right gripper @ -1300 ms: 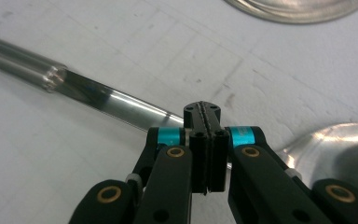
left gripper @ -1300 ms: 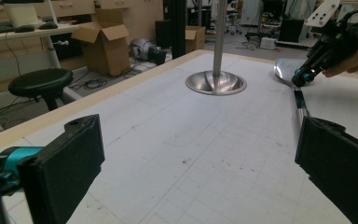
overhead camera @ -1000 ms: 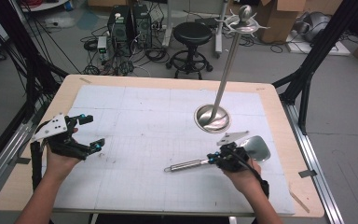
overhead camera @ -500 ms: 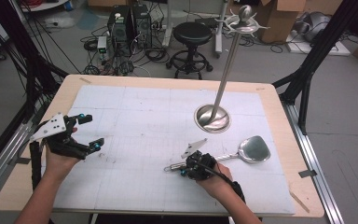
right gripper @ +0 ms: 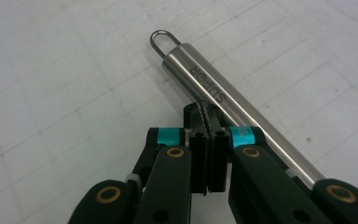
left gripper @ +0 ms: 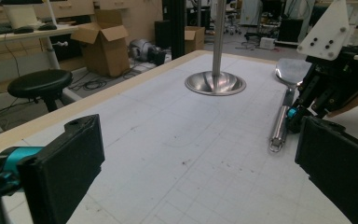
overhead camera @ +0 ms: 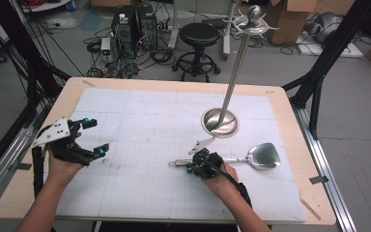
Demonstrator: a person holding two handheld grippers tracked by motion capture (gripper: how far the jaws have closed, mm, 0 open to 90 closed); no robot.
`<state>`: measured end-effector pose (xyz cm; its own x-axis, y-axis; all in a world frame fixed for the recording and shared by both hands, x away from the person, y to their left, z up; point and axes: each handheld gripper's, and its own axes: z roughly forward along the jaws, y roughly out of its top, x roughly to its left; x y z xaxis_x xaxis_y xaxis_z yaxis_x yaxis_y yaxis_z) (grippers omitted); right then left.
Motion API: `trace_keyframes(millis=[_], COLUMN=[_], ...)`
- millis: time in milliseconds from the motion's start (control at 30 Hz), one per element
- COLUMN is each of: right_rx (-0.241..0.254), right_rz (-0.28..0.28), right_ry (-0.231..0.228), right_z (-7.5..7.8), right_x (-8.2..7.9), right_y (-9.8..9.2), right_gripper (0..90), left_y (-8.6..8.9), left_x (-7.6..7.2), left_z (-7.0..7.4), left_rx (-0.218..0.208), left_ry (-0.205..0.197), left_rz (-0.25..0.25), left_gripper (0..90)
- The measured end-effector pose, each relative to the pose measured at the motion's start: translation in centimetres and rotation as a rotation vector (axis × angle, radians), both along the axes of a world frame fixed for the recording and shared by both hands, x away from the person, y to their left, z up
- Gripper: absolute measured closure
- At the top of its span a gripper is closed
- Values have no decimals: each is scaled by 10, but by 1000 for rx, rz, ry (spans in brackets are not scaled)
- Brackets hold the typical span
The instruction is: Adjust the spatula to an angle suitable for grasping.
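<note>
White gridded matting covers the wooden table [overhead camera: 290, 125], with a stool and cardboard boxes on the workshop floor beyond. A steel utensil [overhead camera: 241, 158], a flat-bladed turner with a tubular handle [right gripper: 223, 100], lies flat on the mat on the person's right side. Its long axis runs roughly crosswise to the person: the blade points toward the right edge, and the hanging loop [right gripper: 162, 38] points toward the table centre. A hanging stand [overhead camera: 222, 121] with a dished round base stands just beyond it.

The right gripper [overhead camera: 198, 164] sits directly over the handle near the loop end. In the right gripper view its jaws are clenched pad to pad, with nothing between them; the handle passes beneath and just right of the tips, angled across them. The left gripper [overhead camera: 92, 137] hovers well apart at the left side, jaws released wide and empty.

The right hand is the nearer one. To grasp, the jaws would likely need to part and straddle the handle across its axis
</note>
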<state>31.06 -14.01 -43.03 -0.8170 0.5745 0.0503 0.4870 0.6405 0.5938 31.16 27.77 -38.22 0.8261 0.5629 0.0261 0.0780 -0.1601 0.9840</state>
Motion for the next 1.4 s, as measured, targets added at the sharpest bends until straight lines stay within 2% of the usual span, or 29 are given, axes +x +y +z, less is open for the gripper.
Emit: trace_keyframes(millis=[100,200,300,467,833,1067,1133,1200,1400], right_rx=[-2,18,-3,-11,7,2,16,44,115], right_rz=[-19,-45,-58,-80,-157,-172,-169,-166,-114], right_ry=[-4,-7,-17,-32,-37,-40,-30,7,-40], right_z=[0,-2,-1,-1,-3,-2,-1,2,20], right_x=[6,12,16,25,46,52,50,48,35], right_y=[-1,-2,0,2,3,3,1,0,-10], right_gripper=[900,900,900,900,900,896,855,810,723], left_y=[0,1,1,0,-1,0,0,0,-2], left_x=[0,0,0,0,0,0,0,1,0], left_z=[0,0,1,1,0,0,0,0,0], left_rx=[-2,-6,-5,-4,2,-1,-1,4,2], left_ry=[1,-2,-2,-2,0,-1,-1,-1,0], left_rz=[1,1,1,-1,-2,-3,-3,-3,-7], left_gripper=[17,17,17,17,17,17,17,17,17])
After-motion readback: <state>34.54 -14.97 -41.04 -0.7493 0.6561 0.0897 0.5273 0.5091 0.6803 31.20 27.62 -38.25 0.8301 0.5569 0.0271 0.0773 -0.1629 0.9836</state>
